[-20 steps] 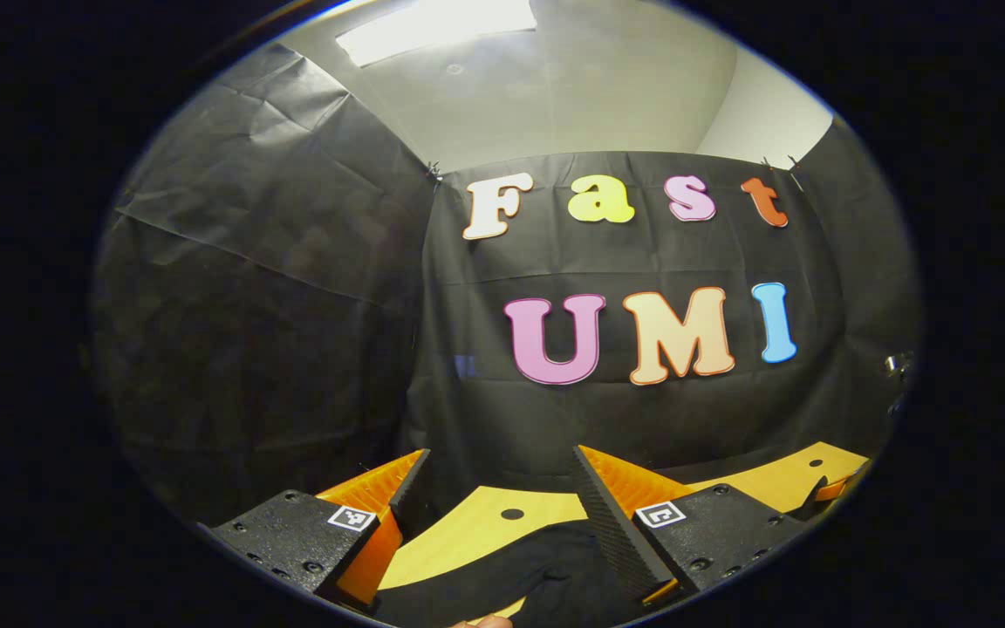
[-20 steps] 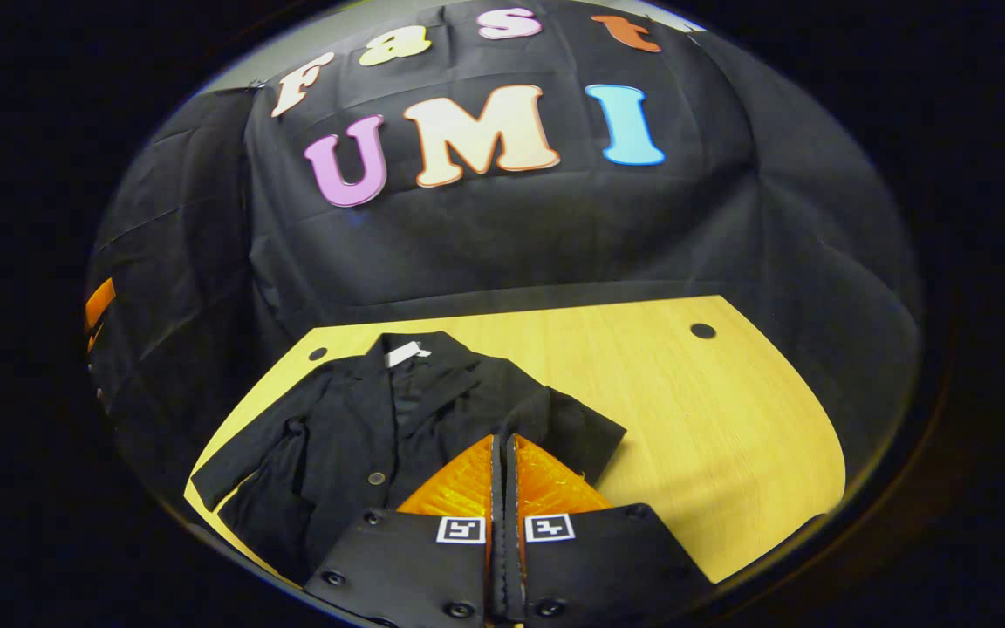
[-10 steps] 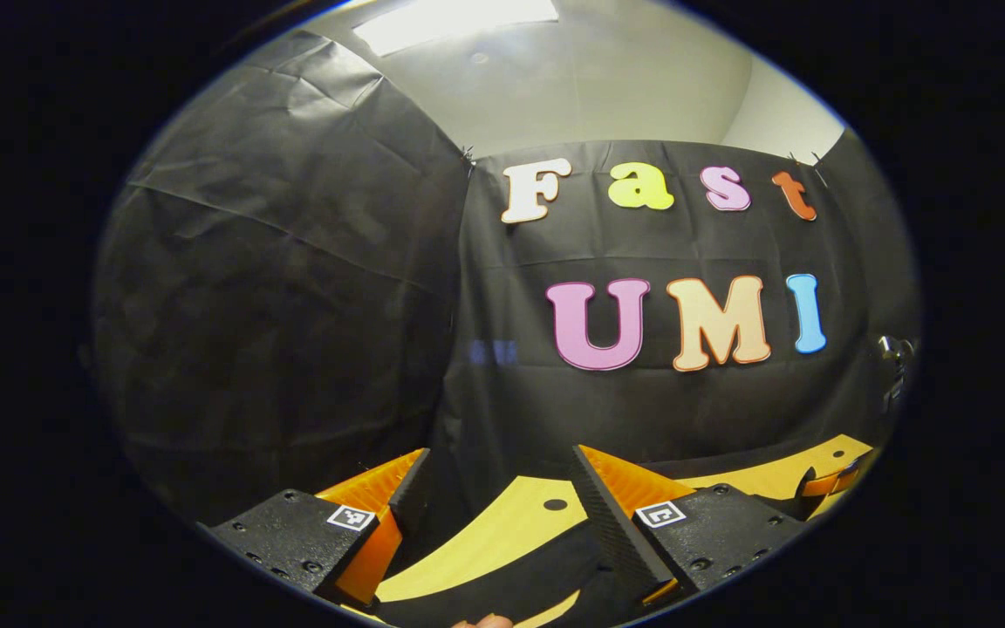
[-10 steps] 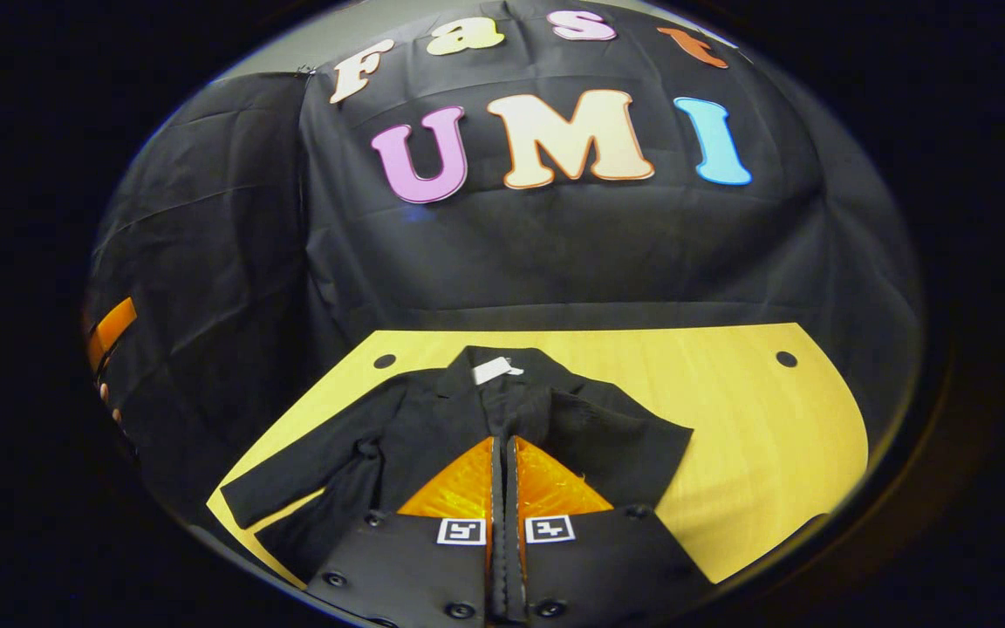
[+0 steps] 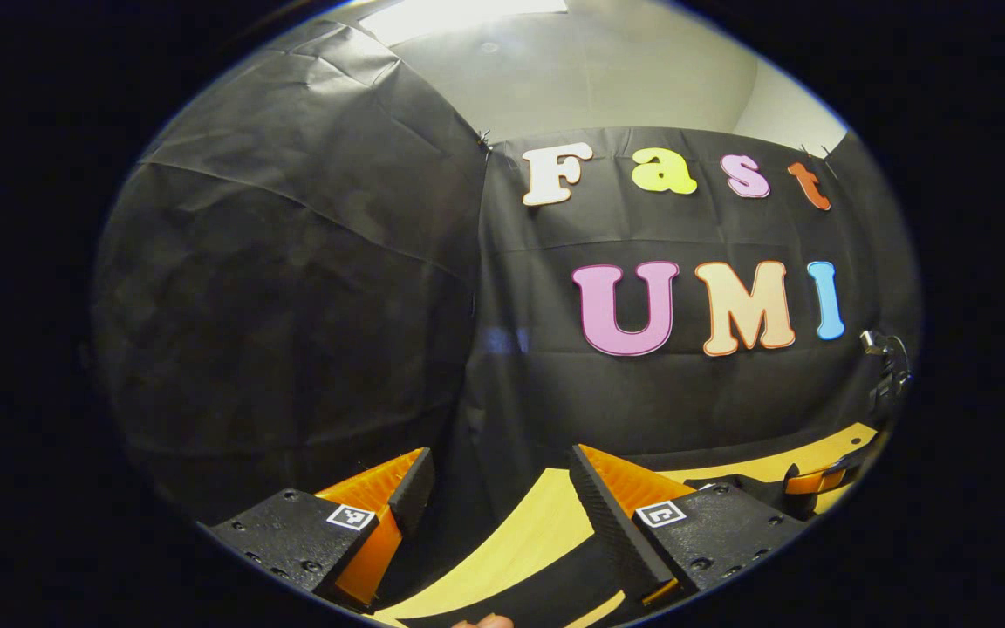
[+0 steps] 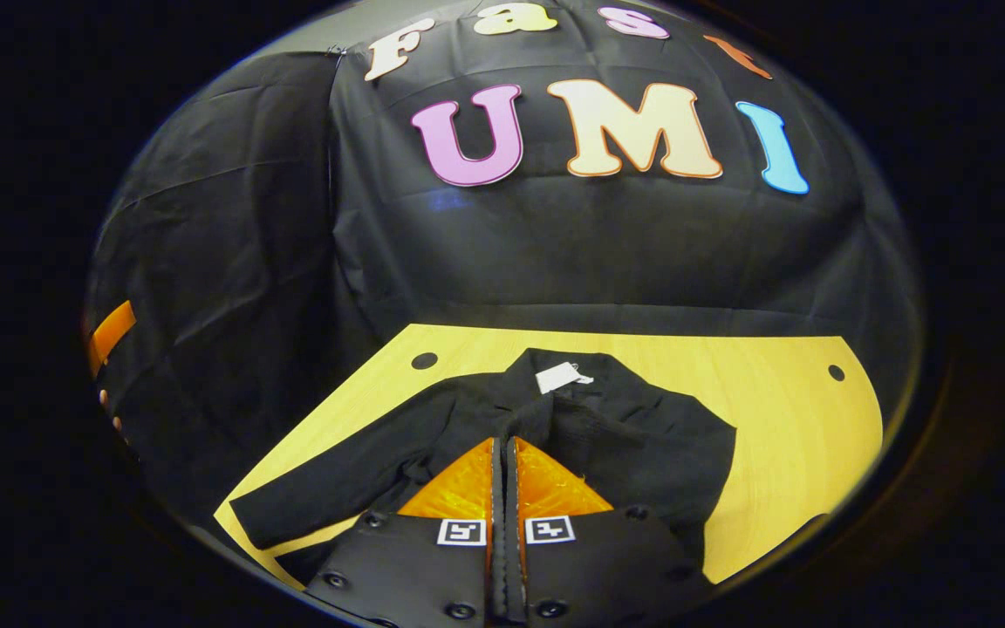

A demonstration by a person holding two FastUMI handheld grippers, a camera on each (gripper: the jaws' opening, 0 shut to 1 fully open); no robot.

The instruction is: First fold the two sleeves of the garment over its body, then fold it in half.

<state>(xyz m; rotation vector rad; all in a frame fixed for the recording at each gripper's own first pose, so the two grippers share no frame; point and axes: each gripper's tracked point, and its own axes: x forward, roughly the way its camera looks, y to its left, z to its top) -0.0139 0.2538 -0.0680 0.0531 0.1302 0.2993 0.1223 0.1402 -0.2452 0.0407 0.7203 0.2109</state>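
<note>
A black jacket [image 6: 468,419] lies collar-away on the yellow table [image 6: 782,419], a white tag [image 6: 559,377] at its neck. My right gripper [image 6: 502,440] hangs low over the jacket's middle, shut, with the near sleeve [image 6: 642,436] drawn across the body up to its tips; the pinch itself is hidden. The other sleeve [image 6: 328,501] stretches out to the left. My left gripper [image 5: 502,475] is open above the table's edge, and a strip of black sleeve [image 5: 529,597] lies below it, untouched. It also appears as an orange bar [image 6: 110,331] at the far left.
Black cloth walls stand close behind and left of the table [image 5: 529,532]. The table has round holes [image 6: 424,360] near its far corners. A fingertip [image 5: 481,621] shows under my left gripper. Bare wood lies right of the jacket.
My right gripper has moved left over the jacket, bringing the near sleeve across the body. The left gripper has swung left and stayed open; the table hole has left its view.
</note>
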